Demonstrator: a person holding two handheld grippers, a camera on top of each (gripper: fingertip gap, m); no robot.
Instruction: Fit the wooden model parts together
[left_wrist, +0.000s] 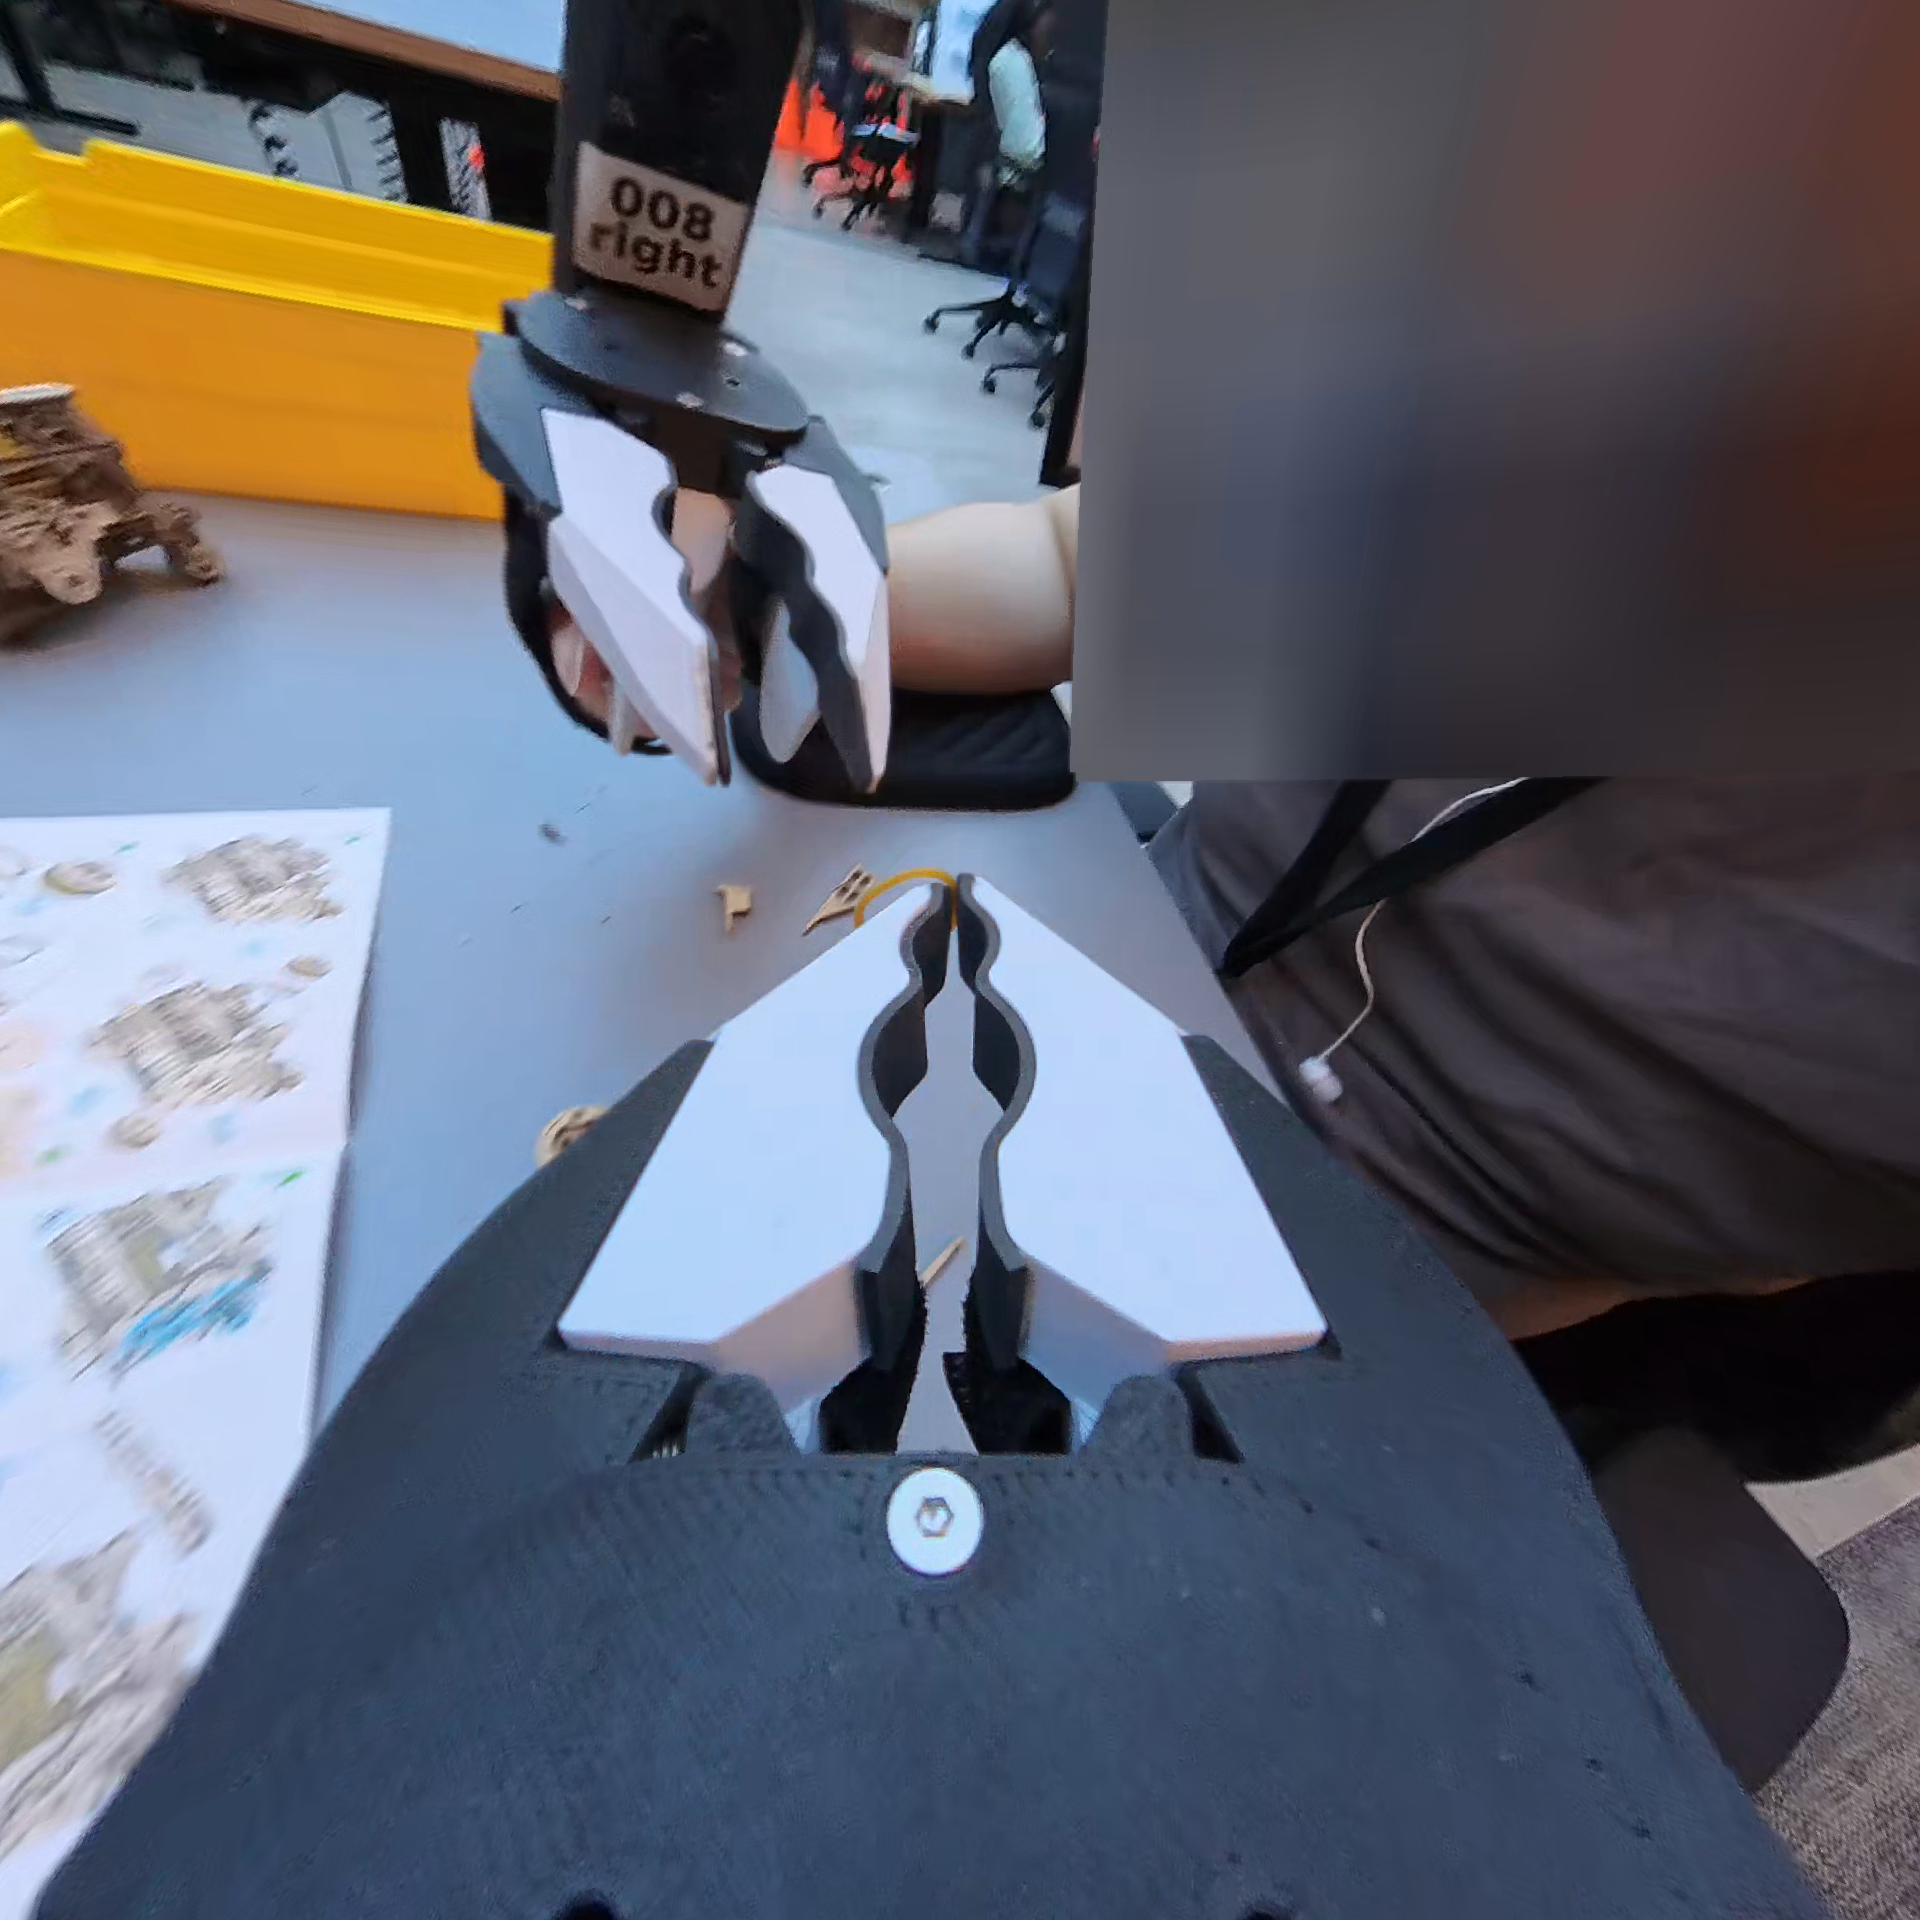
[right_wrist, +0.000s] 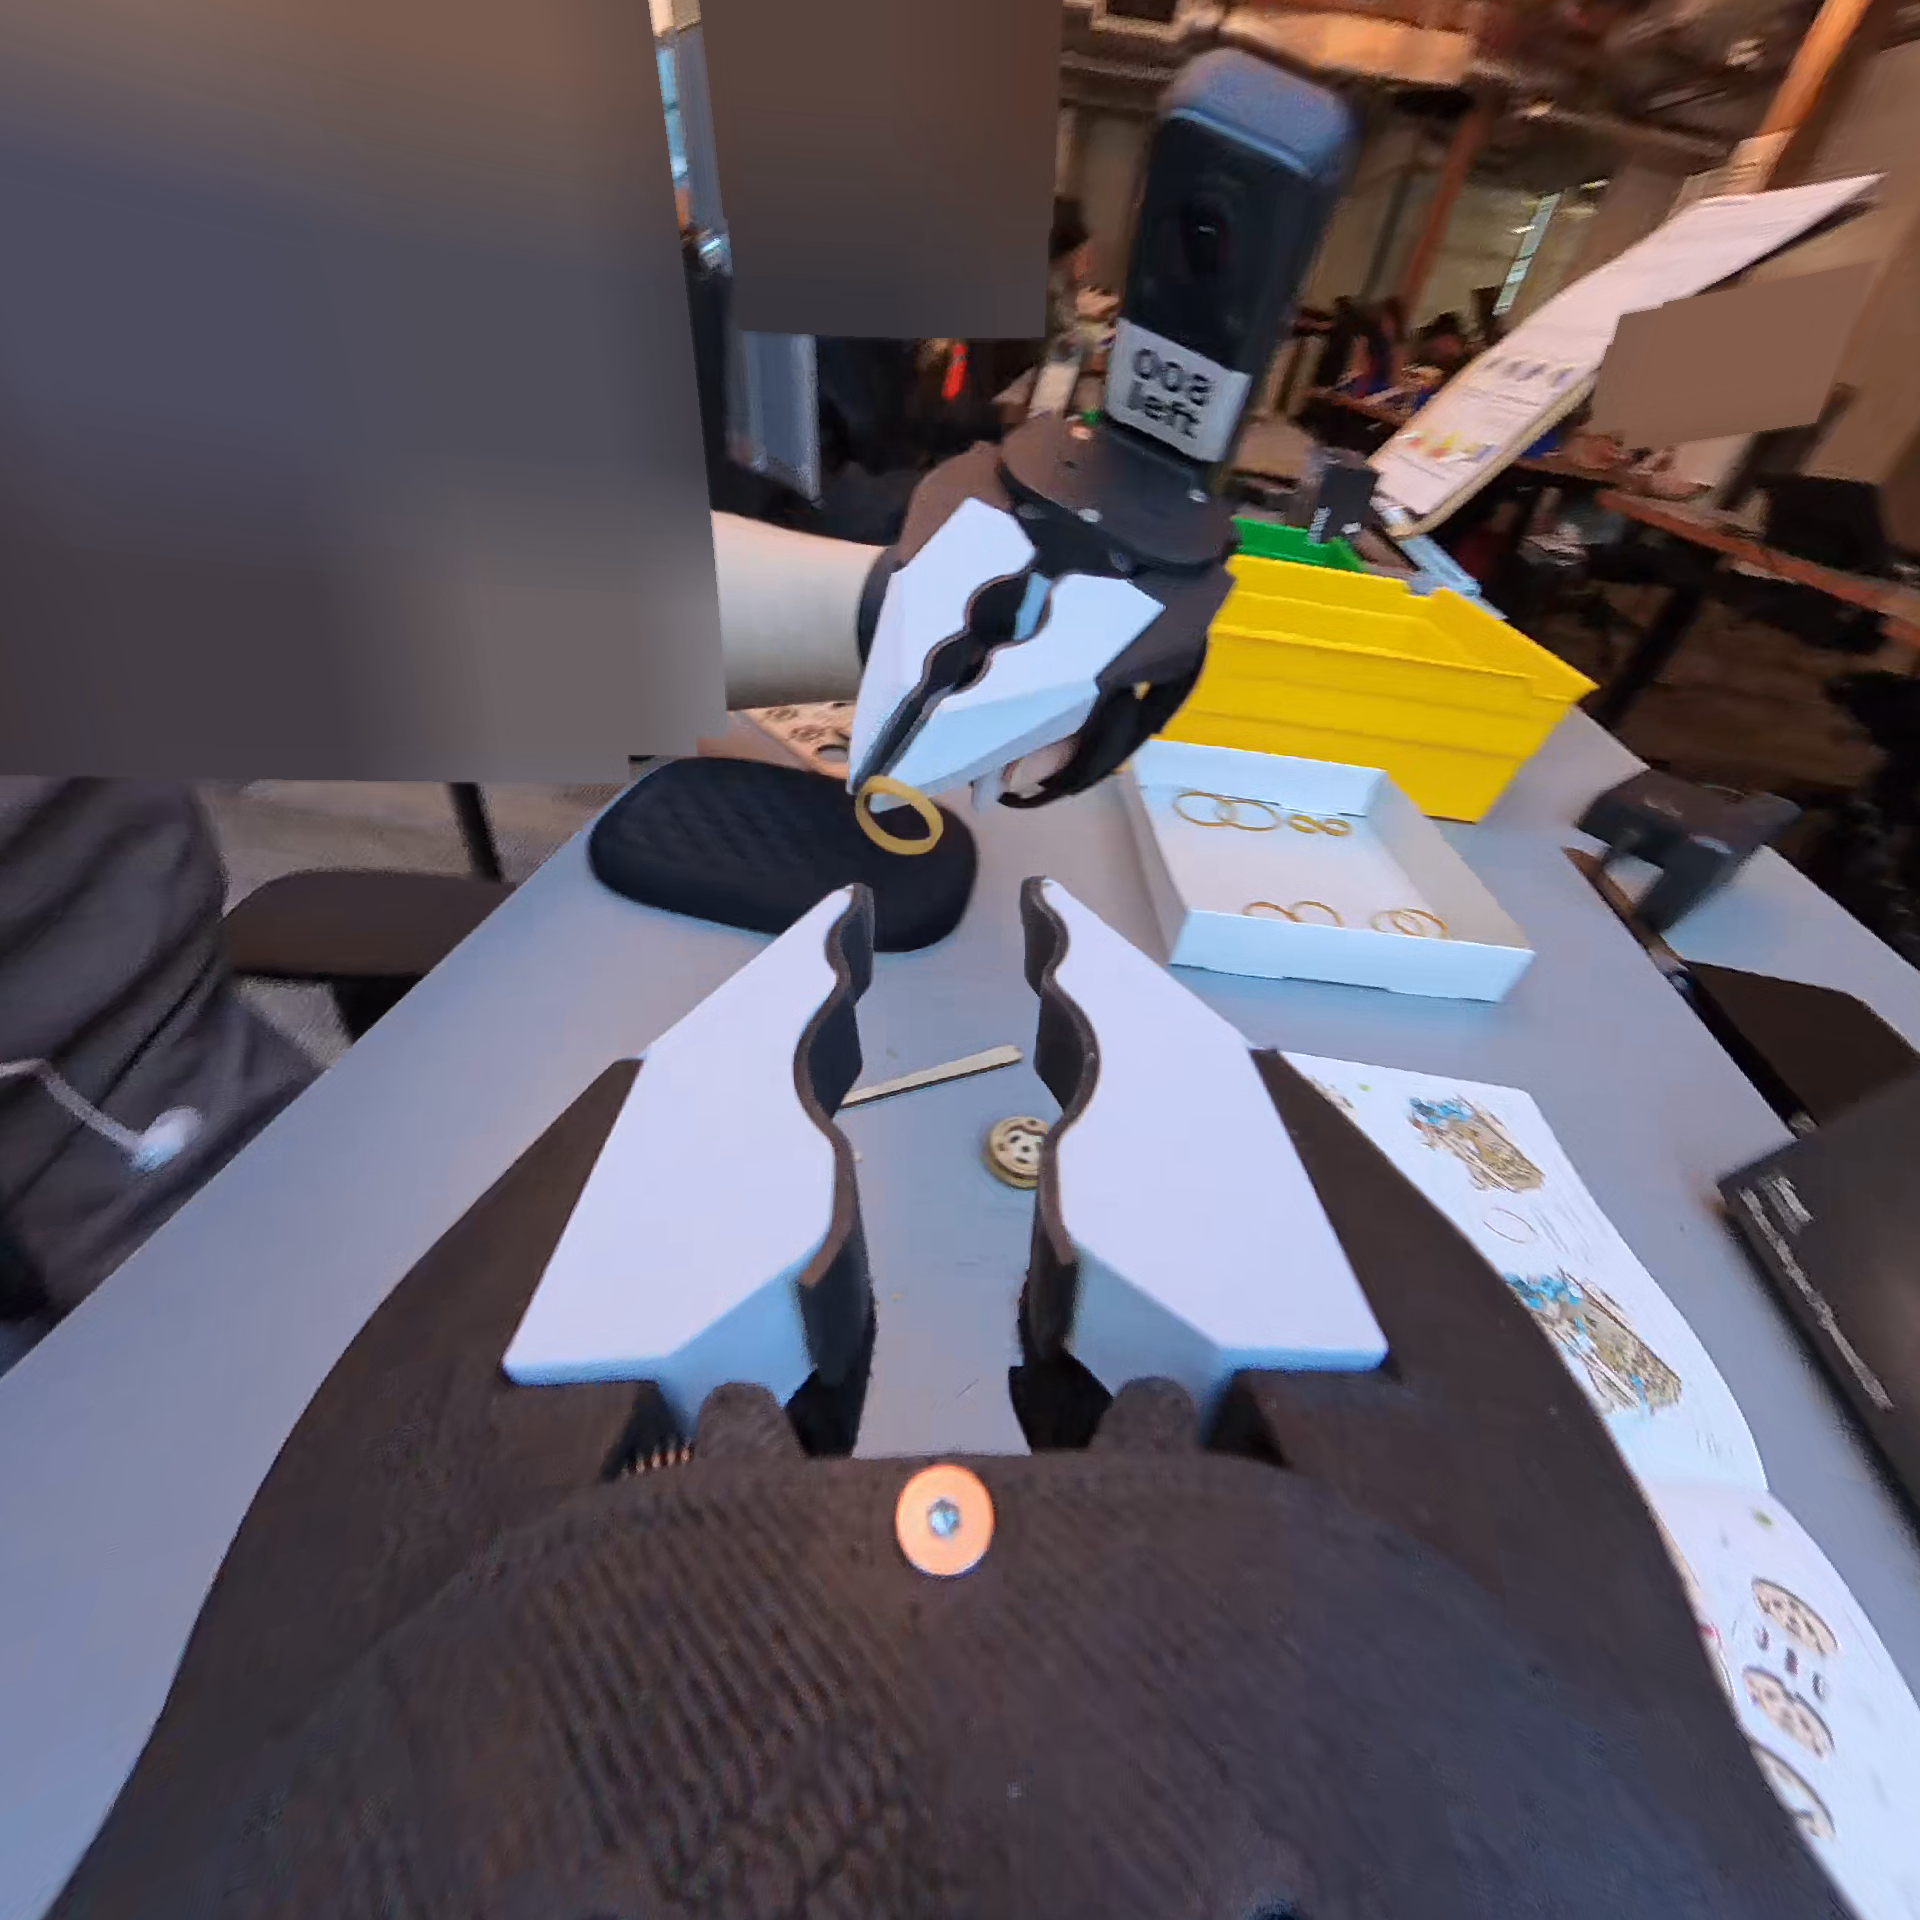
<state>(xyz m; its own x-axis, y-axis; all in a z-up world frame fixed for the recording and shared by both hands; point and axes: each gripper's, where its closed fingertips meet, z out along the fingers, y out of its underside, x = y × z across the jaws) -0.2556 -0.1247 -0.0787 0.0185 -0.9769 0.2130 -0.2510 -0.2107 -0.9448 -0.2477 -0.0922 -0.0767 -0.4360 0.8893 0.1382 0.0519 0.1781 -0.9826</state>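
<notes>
My left gripper (left_wrist: 954, 896) is shut on a thin yellow ring (left_wrist: 902, 883), pinched at the fingertips. In the right wrist view it (right_wrist: 883, 774) hangs the ring (right_wrist: 899, 816) above a black wrist pad (right_wrist: 748, 862). My right gripper (right_wrist: 948, 899) is open and empty above the grey table; it also shows in the left wrist view (left_wrist: 792, 777). A round wooden gear (right_wrist: 1015, 1148) and a flat wooden stick (right_wrist: 935, 1075) lie on the table between its fingers. A partly built wooden model (left_wrist: 73, 509) stands at the far left.
A white tray (right_wrist: 1455, 966) holds several more yellow rings. Yellow bins (right_wrist: 1351, 675) stand behind it. An instruction sheet (right_wrist: 1507, 1247) lies on the right, and a black flat object (right_wrist: 1829, 1247) beside it. Small wooden scraps (left_wrist: 736, 902) lie near the table edge. A person sits close by. My two grippers' fingertips are within a few centimetres of each other. It is some 30 cm from my right tips to the black flat object (right_wrist: 1829, 1247).
</notes>
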